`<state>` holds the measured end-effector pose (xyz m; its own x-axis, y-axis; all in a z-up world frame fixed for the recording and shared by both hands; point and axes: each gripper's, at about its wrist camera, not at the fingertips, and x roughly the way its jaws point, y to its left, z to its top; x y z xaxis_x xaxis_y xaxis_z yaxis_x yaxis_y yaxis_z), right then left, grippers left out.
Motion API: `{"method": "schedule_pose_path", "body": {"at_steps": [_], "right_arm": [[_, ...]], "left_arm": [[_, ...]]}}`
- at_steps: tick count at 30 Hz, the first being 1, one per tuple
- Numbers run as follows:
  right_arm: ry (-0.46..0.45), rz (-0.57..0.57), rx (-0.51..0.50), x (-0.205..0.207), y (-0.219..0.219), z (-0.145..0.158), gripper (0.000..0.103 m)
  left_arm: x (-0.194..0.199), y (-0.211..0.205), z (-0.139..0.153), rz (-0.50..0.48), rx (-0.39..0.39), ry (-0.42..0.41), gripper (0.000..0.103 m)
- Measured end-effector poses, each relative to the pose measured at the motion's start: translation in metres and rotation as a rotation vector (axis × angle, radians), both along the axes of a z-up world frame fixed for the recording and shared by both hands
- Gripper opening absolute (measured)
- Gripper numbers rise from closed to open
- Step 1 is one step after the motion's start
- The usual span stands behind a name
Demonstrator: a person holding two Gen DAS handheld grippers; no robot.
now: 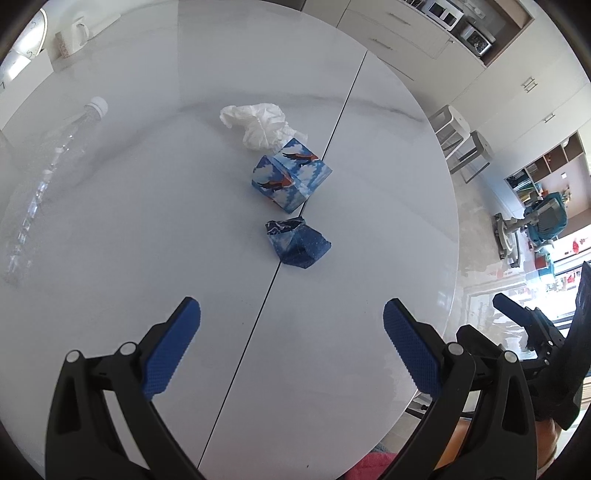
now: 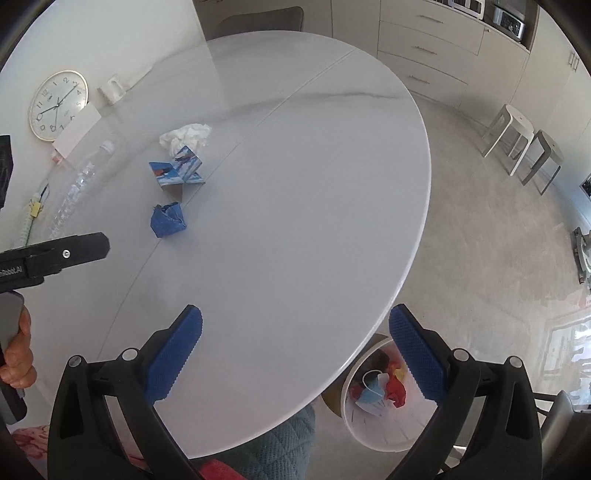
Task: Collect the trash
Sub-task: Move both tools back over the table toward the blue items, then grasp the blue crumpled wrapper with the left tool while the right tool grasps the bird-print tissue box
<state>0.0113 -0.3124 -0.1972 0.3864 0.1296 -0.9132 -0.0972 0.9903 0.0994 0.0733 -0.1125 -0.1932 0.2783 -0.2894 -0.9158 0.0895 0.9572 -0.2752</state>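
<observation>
On the white oval table (image 1: pixel 110 229) lie a crumpled white tissue (image 1: pixel 258 123), a blue cloud-print paper box (image 1: pixel 290 175), a crushed dark-blue paper piece (image 1: pixel 297 242) and a clear plastic bottle (image 1: pixel 48 177) lying at the left. The same items show in the right wrist view: tissue (image 2: pixel 186 136), box (image 2: pixel 177 168), blue piece (image 2: pixel 168 219), bottle (image 2: pixel 77 184). My left gripper (image 1: pixel 291 343) is open and empty, short of the blue piece. My right gripper (image 2: pixel 295 350) is open and empty over the table's near edge. A white trash bin (image 2: pixel 380 398) with trash stands below the table edge.
A wall clock (image 2: pixel 58 105) and a white card lean at the table's far left. A white mug (image 1: pixel 72 35) stands at the back. Two stools (image 2: pixel 524 147) and cabinets stand across the floor. The right gripper shows at the right edge of the left wrist view (image 1: pixel 535 332).
</observation>
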Motion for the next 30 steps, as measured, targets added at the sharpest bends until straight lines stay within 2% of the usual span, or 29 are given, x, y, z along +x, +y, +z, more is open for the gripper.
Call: {"method": "schedule_pose_path", "body": {"at_steps": [7,12,17,19,22,30], "right_arm": [[0.0,0.07,-0.001,0.037,0.0,0.0,0.1],[0.009,0.112,0.019,0.065,-0.008,-0.006,0.101],[0.027,0.142,0.055,0.086,-0.011,-0.015,0.101],[0.027,0.162,0.07,0.092,-0.01,-0.016,0.101],[0.038,0.185,0.09,0.1,-0.007,-0.021,0.101],[0.048,0.282,0.123,0.111,0.027,-0.021,0.101]], "left_arm": [[0.029,-0.015,-0.027,0.06,-0.004,0.023,0.093],[0.044,-0.023,-0.046,0.111,0.017,0.066,0.08],[0.044,-0.033,-0.055,0.135,0.047,0.081,0.061],[0.044,-0.037,-0.056,0.121,0.053,0.08,0.045],[0.043,-0.038,-0.057,0.119,0.05,0.078,0.036],[0.038,-0.019,-0.042,0.175,0.029,0.059,0.035]]}}
